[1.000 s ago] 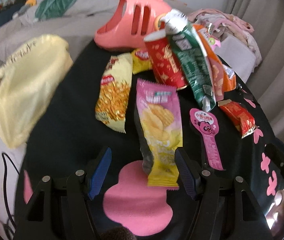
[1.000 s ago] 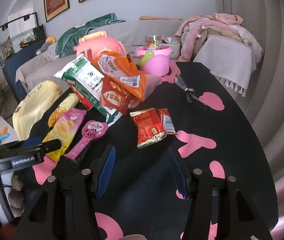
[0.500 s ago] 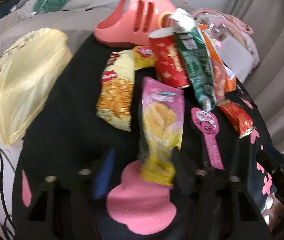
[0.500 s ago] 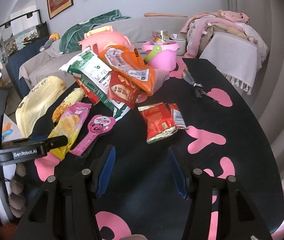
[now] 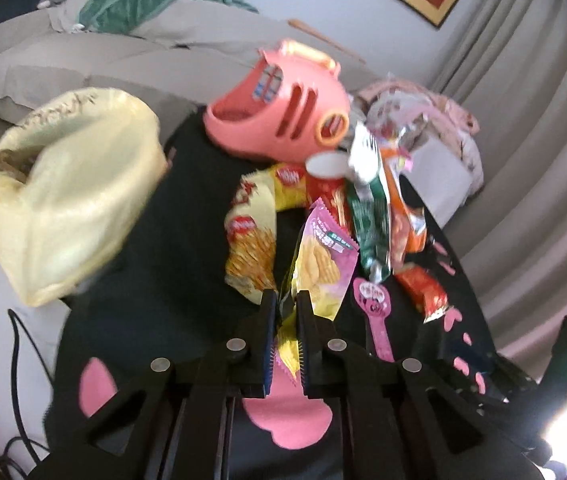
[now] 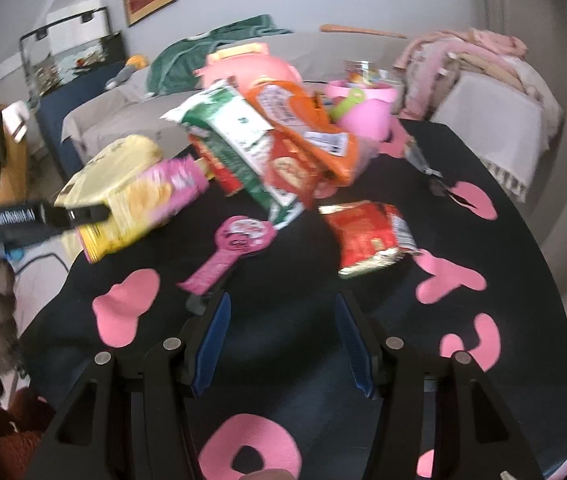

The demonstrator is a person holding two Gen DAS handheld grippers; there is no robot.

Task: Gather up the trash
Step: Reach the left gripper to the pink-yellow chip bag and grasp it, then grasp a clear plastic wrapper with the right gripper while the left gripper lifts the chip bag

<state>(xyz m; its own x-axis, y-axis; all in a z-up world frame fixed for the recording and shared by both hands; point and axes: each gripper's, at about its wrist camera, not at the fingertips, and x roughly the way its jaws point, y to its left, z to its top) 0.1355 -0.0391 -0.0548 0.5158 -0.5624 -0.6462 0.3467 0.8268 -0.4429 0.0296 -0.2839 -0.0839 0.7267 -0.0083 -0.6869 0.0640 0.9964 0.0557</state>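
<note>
My left gripper point(image 5: 286, 304) is shut on the lower end of a pink and yellow chip bag point(image 5: 321, 268) and holds it lifted off the black table point(image 5: 171, 248); the bag also shows in the right wrist view point(image 6: 143, 204), raised at the left. A pile of snack wrappers point(image 5: 367, 208) lies behind it, with a yellow noodle-snack bag point(image 5: 249, 248), a red wrapper point(image 6: 367, 236) and a pink spoon-shaped wrapper point(image 6: 235, 248) on the table. An open yellow plastic bag point(image 5: 67, 196) hangs at the table's left edge. My right gripper point(image 6: 281, 316) is open and empty above the table's front.
A salmon-pink toy basket point(image 5: 283, 108) and a pink bucket point(image 6: 363, 108) stand at the back of the table. A sofa with a green towel point(image 5: 155, 4) lies behind. Folded laundry point(image 6: 479, 64) sits at the right. Cables point(image 5: 23, 344) hang off the left edge.
My left gripper has closed on the pink and yellow chip bag and lifted it off the table. The right gripper has moved closer to the wrappers, still open.
</note>
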